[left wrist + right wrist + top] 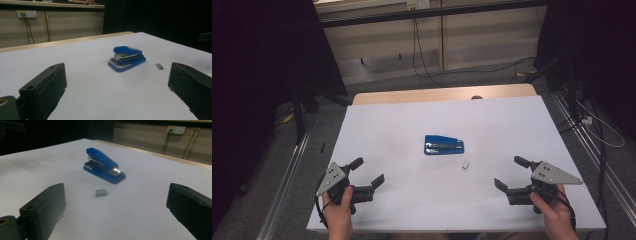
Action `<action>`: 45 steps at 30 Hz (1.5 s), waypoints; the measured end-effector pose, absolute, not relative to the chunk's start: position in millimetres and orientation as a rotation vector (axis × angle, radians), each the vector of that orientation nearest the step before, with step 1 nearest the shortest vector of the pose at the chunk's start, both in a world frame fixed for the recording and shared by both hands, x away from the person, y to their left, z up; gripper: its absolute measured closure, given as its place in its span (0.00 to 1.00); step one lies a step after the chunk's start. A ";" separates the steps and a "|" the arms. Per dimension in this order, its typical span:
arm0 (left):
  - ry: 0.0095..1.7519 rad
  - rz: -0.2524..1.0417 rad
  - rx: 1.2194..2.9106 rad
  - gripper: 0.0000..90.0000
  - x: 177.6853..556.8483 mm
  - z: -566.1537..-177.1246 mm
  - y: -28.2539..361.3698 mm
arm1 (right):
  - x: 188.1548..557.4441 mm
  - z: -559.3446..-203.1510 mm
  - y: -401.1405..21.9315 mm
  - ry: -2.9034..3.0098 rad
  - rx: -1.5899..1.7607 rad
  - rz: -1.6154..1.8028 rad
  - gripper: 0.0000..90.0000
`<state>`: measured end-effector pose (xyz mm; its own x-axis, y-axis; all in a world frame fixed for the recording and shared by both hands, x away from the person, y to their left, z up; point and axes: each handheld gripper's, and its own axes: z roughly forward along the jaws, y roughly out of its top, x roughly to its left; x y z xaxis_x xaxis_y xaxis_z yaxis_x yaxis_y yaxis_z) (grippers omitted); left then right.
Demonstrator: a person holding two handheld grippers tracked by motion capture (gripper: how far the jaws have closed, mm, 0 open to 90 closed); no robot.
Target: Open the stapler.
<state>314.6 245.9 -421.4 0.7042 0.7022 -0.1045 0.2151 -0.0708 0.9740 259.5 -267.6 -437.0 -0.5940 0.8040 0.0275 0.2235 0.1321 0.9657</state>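
High view puts your stapler (444,145) mid-frame, lying left to right, staple block (465,163) nearer your right gripper (508,173); both grippers' jaws gape empty.

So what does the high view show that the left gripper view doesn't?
High view: the person's left hand and right hand, the right gripper with its grey plate, and the floor with cables beyond the table. Left gripper view: a low side look, with the metal magazine between a blue top and base, and a wall socket behind. Both: the blue stapler, the small block of staples beside it, the white table, and the left gripper with open fingers.
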 end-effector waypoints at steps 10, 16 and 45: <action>0.721 0.447 1.655 0.02 324.2 -421.9 236.4 | 259.7 -436.7 -266.9 1.903 0.981 1.480 0.02; 0.711 0.438 1.665 0.02 334.9 -419.3 223.3 | 261.2 -436.6 -268.3 1.902 0.975 1.460 0.02; 0.648 0.394 1.775 0.06 387.3 -423.2 145.9 | 272.6 -440.0 -271.2 1.895 0.984 1.419 0.03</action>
